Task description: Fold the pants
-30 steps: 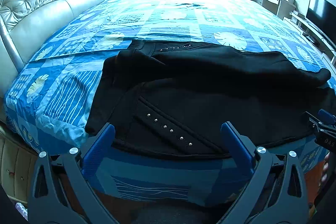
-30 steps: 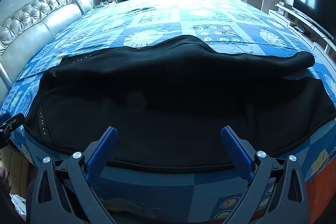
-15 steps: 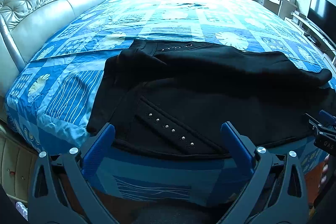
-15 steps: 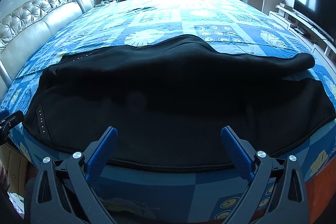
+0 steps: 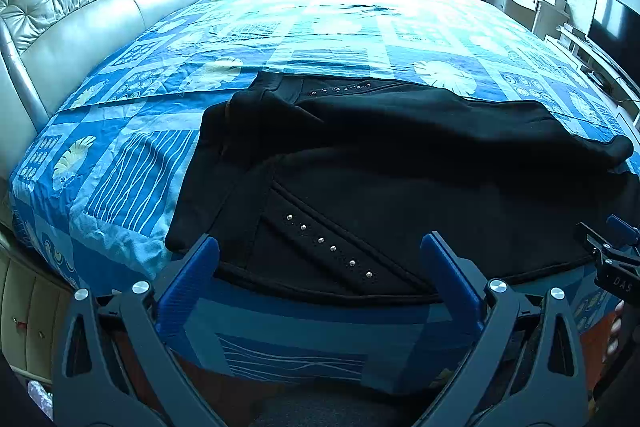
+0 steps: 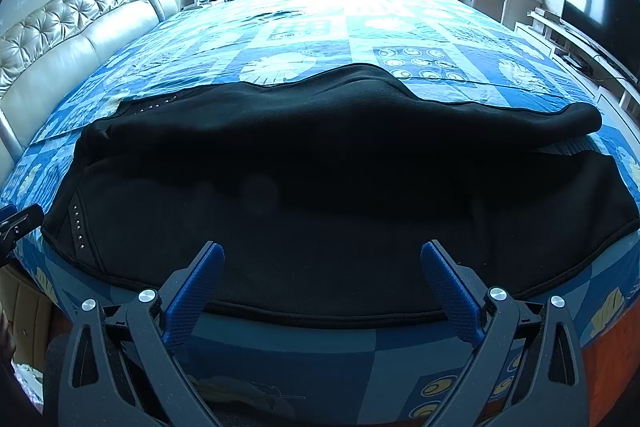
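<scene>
Left wrist: black pants flat on bed, left tongs spread.

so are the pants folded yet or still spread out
Spread out: the black pants lie lengthwise along the bed edge, both legs showing, neither gripper holding them.

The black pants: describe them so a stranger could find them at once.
Start at the big bed with the blue patchwork bedspread. Spread across its near edge, just ahead of both open grippers, lie the black pants, the only dark thing on the bright cover. Rows of small silver studs near the waist end mark them.
</scene>
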A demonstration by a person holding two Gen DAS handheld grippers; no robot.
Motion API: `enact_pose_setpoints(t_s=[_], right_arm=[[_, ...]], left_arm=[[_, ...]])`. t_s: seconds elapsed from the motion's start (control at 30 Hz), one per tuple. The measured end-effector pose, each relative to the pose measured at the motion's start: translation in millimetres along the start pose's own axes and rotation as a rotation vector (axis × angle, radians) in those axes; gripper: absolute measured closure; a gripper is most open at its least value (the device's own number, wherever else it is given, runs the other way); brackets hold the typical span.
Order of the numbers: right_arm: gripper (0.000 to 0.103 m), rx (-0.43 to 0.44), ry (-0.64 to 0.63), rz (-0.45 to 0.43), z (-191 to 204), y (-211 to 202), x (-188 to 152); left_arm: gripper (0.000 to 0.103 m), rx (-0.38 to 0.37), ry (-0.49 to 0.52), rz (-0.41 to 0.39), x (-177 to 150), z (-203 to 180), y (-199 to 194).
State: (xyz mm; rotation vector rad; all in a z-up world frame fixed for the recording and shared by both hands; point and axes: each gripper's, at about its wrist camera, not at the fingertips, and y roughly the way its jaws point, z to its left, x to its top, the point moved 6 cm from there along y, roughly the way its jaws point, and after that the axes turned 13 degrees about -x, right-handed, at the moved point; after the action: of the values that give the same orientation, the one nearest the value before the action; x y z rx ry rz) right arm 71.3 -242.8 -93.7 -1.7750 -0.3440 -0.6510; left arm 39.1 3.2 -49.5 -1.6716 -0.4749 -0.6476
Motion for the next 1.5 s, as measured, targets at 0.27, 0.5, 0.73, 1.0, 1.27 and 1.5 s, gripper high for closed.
enact_pose_setpoints(t_s=[0.27,0.5,0.73,1.0,1.27,1.5], right_arm=[[0.005,0.002,-0.004,-0.001,1.3,-0.3,0.3],[0.005,0.001,-0.002,0.0,0.9,-0.7,0.1],[0.005,0.005,-0.004,0.001,1.8,-1.0,0.2],[0.005,0.015,-0.004,0.005,3.1,-1.3,-0.3],[0.005,0.108,-0.023,0.025,9.9,-3.7,3.8],[0.005,0.276,-0.095,0.007,17.9,-9.5,36.1]], left_arm=[[0.002,0.0,0.0,-0.001,0.2,0.3,0.4],[0.002,0.002,0.003,-0.001,0.2,0.2,0.0],[0.002,0.001,0.002,-0.001,0.4,0.2,0.0],[0.002,-0.001,0.003,0.0,0.0,-0.7,0.0],[0.002,-0.035,0.011,0.008,2.1,-1.1,-1.4],[0.002,-0.165,0.018,0.031,31.2,13.2,-1.3]])
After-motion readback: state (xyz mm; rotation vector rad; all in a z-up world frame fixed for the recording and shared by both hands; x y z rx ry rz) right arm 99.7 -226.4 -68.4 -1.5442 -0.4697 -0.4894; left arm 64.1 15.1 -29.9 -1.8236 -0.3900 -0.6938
